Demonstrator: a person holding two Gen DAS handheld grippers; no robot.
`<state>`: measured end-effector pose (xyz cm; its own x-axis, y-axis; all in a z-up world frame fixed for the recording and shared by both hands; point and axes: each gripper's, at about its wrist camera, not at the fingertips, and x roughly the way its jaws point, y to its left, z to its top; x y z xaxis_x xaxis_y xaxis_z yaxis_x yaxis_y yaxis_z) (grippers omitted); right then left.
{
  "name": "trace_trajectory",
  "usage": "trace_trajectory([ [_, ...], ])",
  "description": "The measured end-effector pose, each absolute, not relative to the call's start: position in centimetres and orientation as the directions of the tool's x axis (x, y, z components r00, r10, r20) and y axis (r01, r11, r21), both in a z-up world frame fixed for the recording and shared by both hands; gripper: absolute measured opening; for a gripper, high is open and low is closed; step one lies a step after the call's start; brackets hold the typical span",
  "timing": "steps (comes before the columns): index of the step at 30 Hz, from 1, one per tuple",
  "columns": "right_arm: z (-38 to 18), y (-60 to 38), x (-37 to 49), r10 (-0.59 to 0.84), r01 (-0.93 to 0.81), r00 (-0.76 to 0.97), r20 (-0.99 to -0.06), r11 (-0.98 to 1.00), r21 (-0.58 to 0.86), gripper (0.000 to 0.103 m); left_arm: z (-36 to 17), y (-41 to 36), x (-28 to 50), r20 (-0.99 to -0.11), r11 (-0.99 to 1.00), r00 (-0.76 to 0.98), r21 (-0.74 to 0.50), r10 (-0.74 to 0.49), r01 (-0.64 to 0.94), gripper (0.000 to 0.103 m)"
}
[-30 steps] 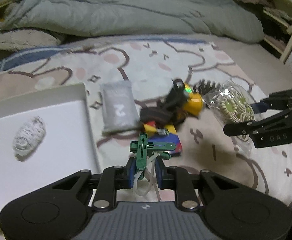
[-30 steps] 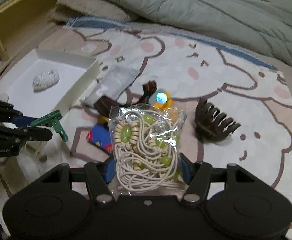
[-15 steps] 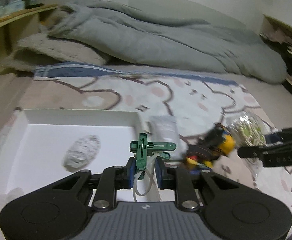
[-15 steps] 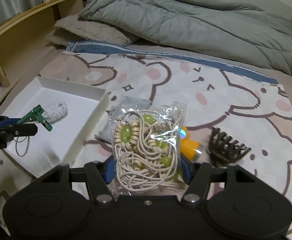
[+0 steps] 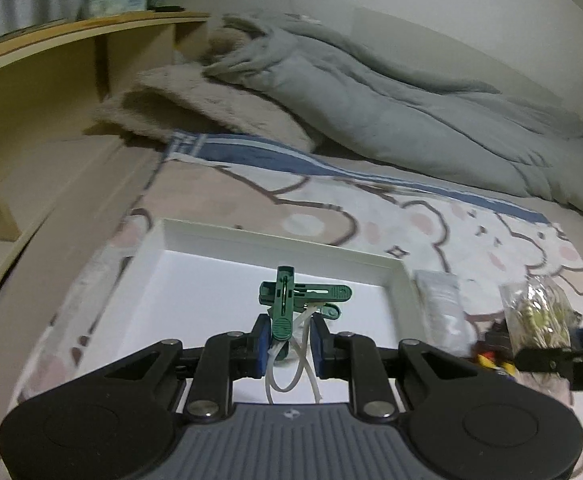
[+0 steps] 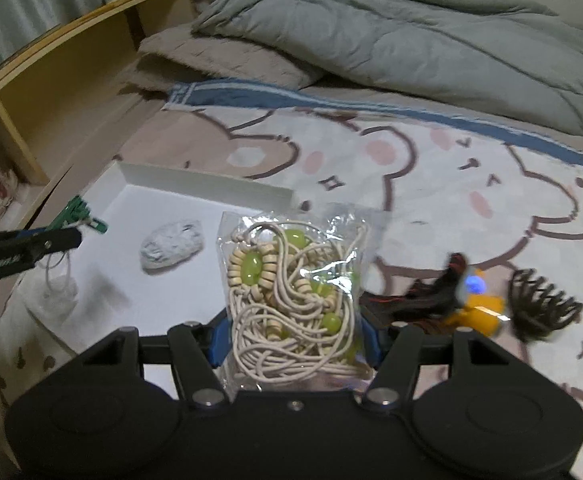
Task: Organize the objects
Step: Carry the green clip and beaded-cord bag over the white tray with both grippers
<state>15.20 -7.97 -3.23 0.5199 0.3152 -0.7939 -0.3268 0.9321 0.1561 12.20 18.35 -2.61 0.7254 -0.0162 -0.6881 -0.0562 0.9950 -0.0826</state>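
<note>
My left gripper is shut on a green clothes peg with white loops of cord hanging from it, held above the white tray. In the right wrist view that peg hangs over the tray's left part. My right gripper is shut on a clear bag of cream cord and green beads, held over the tray's near right corner. Inside the tray lies a grey-white speckled bundle.
On the bear-print blanket right of the tray lie a grey pouch, a dark tangle of straps, an orange toy and a brown claw hair clip. A grey duvet and a wooden shelf bound the far side.
Both grippers have swung left with their loads, from over the pile of objects to over the white tray. The peg and the bead bag stay gripped.
</note>
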Motion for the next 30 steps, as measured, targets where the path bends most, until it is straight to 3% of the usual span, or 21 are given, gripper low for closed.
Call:
trace_trajectory([
  [11, -7.3, -0.2, 16.8, 0.336, -0.22, 0.391, -0.857, 0.938, 0.268, 0.063, -5.0, 22.1, 12.7, -0.735, 0.987, 0.676, -0.068, 0.049, -0.145, 0.022],
  [17, -9.8, 3.3, 17.9, 0.269, -0.176, 0.393, -0.879, 0.961, 0.215, 0.063, -5.8, 22.4, 12.2, -0.748, 0.99, 0.662, -0.06, 0.038, -0.125, 0.022],
  [25, -12.3, 7.5, 21.3, 0.062, -0.155, 0.455, -0.889, 0.988, -0.011, 0.062, -6.6, 23.9, 11.8, -0.751, 0.989, 0.66, -0.089, 0.012, -0.119, 0.022],
  [30, -13.1, 9.7, 22.5, 0.136, -0.172, 0.461, -0.877, 0.983, 0.062, 0.062, -7.5, 25.1, 11.9, -0.743, 0.99, 0.669, -0.067, 0.031, -0.12, 0.022],
])
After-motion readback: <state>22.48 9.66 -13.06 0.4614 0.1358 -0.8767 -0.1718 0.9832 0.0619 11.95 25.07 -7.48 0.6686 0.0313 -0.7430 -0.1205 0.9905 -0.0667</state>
